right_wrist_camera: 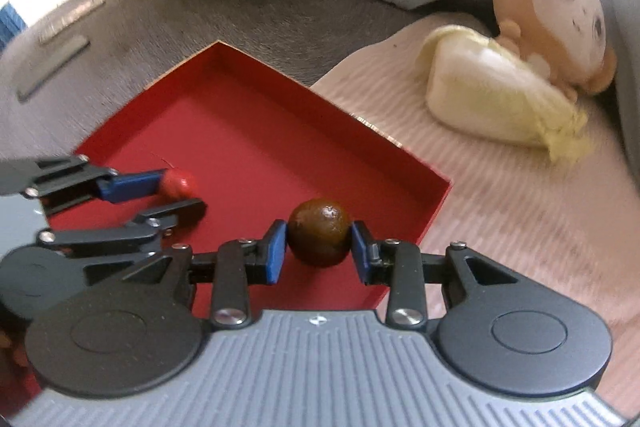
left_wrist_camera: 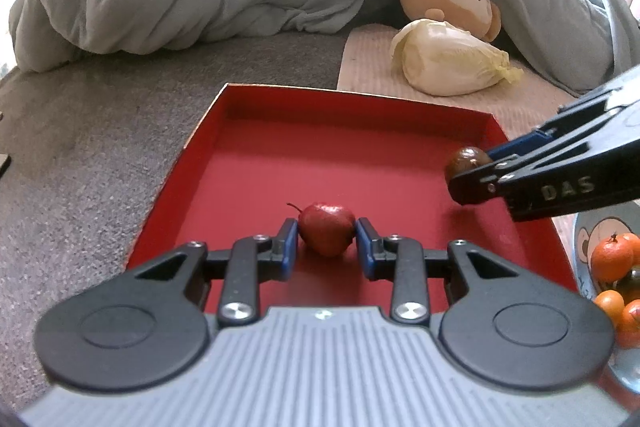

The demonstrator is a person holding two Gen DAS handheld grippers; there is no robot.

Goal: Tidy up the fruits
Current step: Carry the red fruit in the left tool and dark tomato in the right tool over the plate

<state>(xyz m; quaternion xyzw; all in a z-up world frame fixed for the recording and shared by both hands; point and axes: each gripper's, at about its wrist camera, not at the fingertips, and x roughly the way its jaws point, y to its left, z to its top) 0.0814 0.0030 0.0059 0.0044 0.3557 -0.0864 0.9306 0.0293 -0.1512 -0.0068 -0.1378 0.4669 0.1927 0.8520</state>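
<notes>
Left tongs (left_wrist_camera: 327, 233) gripping red fruit (left_wrist_camera: 327, 228), red tray (left_wrist_camera: 256, 163) mid-floor, walls apart

Black gripper (left_wrist_camera: 327, 233) (blue pads (left_wrist_camera: 365, 241))

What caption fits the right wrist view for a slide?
Right gripper shut on a brown round fruit over the red tray; left gripper shut on a red fruit.
</notes>
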